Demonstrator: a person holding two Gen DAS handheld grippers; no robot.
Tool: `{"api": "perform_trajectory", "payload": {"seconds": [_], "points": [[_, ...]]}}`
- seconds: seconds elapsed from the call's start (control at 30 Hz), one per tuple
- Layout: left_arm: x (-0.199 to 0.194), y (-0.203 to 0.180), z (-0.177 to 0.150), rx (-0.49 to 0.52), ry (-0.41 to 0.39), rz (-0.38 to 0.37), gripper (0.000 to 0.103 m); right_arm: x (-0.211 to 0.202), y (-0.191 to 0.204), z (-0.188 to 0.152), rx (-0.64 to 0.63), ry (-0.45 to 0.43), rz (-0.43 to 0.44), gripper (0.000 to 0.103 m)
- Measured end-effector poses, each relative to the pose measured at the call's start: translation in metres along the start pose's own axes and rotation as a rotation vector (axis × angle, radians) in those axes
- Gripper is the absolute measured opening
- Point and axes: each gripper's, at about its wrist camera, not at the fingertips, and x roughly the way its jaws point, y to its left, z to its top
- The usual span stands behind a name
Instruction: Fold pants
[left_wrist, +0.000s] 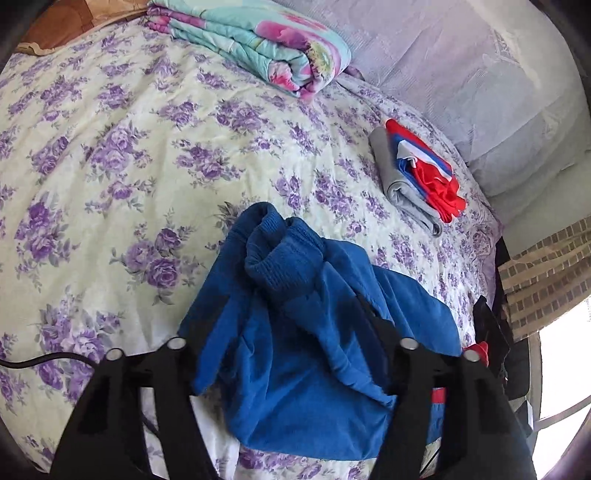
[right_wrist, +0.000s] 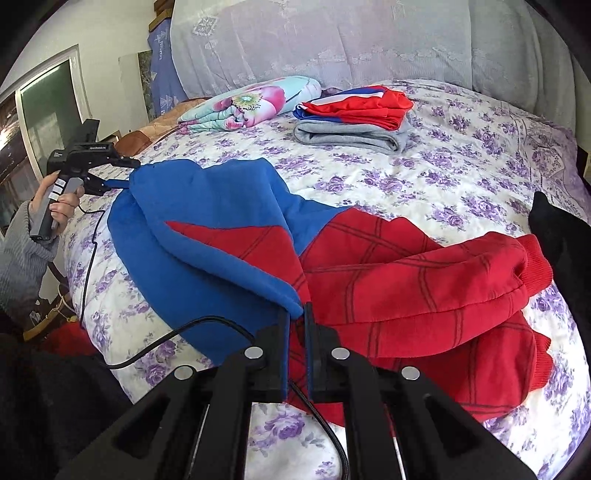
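Blue and red pants (right_wrist: 258, 251) lie rumpled on the bed. The blue upper part is at the left, the red checked legs (right_wrist: 424, 288) with ribbed cuffs at the right. My right gripper (right_wrist: 295, 321) is shut on a blue edge of the pants near the middle. My left gripper (right_wrist: 122, 173) shows in the right wrist view at the far left, with the blue waist edge between its fingers. In the left wrist view its fingers (left_wrist: 221, 306) stand wide apart around bunched blue fabric (left_wrist: 295, 314).
The bed has a floral purple cover (left_wrist: 110, 166). A folded grey and red-blue stack of clothes (right_wrist: 354, 118) and a folded floral quilt (right_wrist: 251, 103) lie near the lace-covered pillows (right_wrist: 332, 40). A black cable (right_wrist: 147, 350) trails over the near bed edge.
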Motion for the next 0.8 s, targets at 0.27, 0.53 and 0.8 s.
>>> {"api": "perform_trajectory", "payload": {"seconds": [0.27, 0.53, 0.8], "points": [[-0.016, 0.002, -0.001, -0.005, -0.050, -0.056, 0.019, -0.006, 0.001, -0.001, 0.011, -0.014, 0.000, 0.007], [-0.020, 0.042, -0.054, -0.045, -0.012, -0.022, 0.018, 0.005, 0.003, -0.024, 0.003, 0.090, 0.027, 0.008], [-0.032, 0.047, -0.053, -0.053, -0.087, -0.050, 0.036, 0.016, 0.001, -0.033, 0.034, 0.104, 0.028, 0.009]]}}
